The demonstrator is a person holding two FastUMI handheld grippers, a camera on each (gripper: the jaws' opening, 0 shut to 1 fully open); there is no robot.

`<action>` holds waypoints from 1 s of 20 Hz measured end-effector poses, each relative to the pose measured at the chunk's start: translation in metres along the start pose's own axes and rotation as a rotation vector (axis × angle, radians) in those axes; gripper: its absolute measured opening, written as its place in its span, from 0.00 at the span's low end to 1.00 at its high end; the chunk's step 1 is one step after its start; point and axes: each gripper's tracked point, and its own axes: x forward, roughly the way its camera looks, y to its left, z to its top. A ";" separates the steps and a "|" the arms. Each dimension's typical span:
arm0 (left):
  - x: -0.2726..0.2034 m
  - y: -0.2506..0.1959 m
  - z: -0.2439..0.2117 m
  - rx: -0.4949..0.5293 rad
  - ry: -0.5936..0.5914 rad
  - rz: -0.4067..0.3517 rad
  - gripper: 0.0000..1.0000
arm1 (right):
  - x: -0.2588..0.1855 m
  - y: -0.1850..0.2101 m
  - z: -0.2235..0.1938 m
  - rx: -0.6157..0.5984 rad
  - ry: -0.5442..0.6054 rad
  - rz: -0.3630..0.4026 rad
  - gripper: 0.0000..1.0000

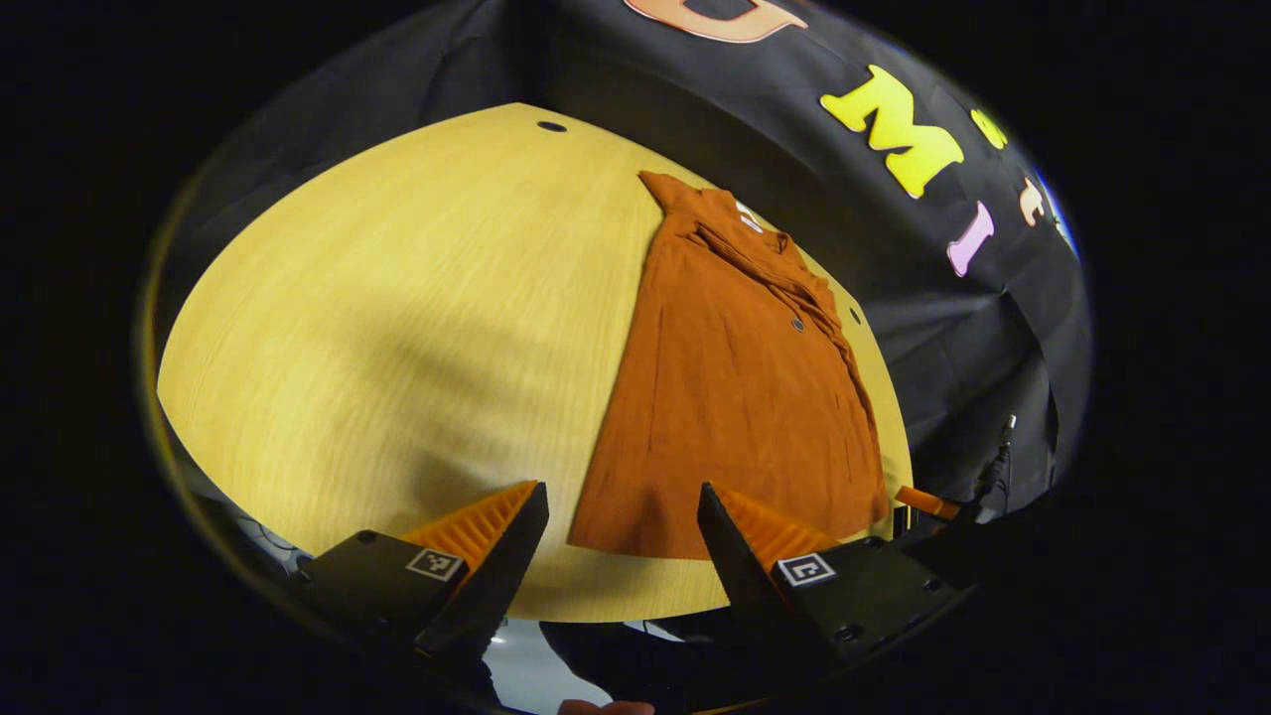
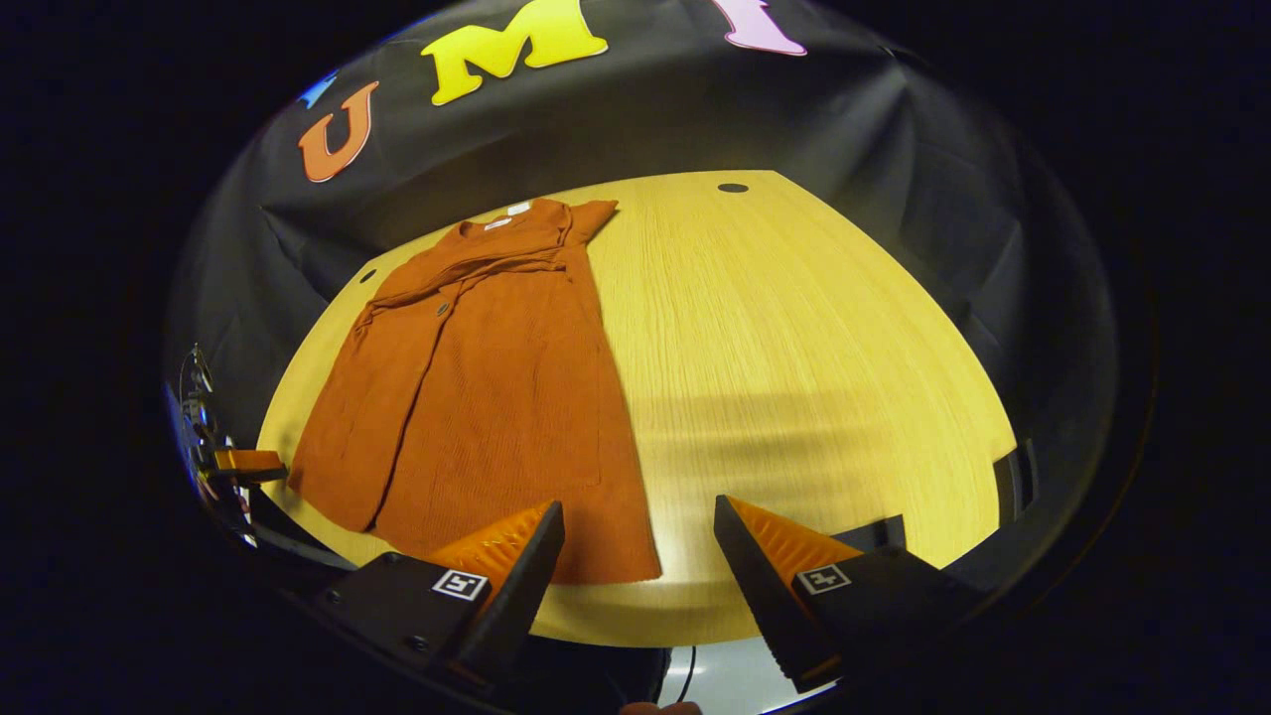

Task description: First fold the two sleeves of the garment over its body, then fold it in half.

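A rust-orange garment (image 1: 735, 397) lies flat on the yellow wooden table (image 1: 397, 348), collar at the far end and hem towards me. Folded cloth, seemingly a sleeve, runs down its right side in the left gripper view. My left gripper (image 1: 622, 489) hangs open just above the hem's left part, holding nothing. In the right gripper view the garment (image 2: 496, 397) sits left of centre, with a folded strip along its left side. My right gripper (image 2: 637, 503) is open over the hem's right corner, nothing between its fingers.
The table (image 2: 794, 348) has a wide bare stretch beside the garment. A dark round hole (image 1: 551, 126) marks its far edge, and the hole (image 2: 733, 187) also shows in the right gripper view. Black cloth walls stand behind. The near table edge lies just under both grippers.
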 end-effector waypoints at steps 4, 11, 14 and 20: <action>0.008 -0.024 -0.007 0.012 0.031 -0.051 0.98 | 0.017 0.010 -0.010 -0.033 0.019 -0.019 0.96; 0.028 -0.046 -0.013 0.034 0.069 -0.078 0.96 | 0.016 0.030 -0.020 -0.169 0.060 -0.056 0.79; 0.033 -0.036 -0.017 0.051 0.082 -0.035 0.31 | 0.016 0.045 -0.019 -0.157 0.081 -0.014 0.40; 0.017 -0.039 -0.001 0.293 0.060 0.011 0.04 | 0.008 0.049 -0.004 -0.021 0.102 0.048 0.01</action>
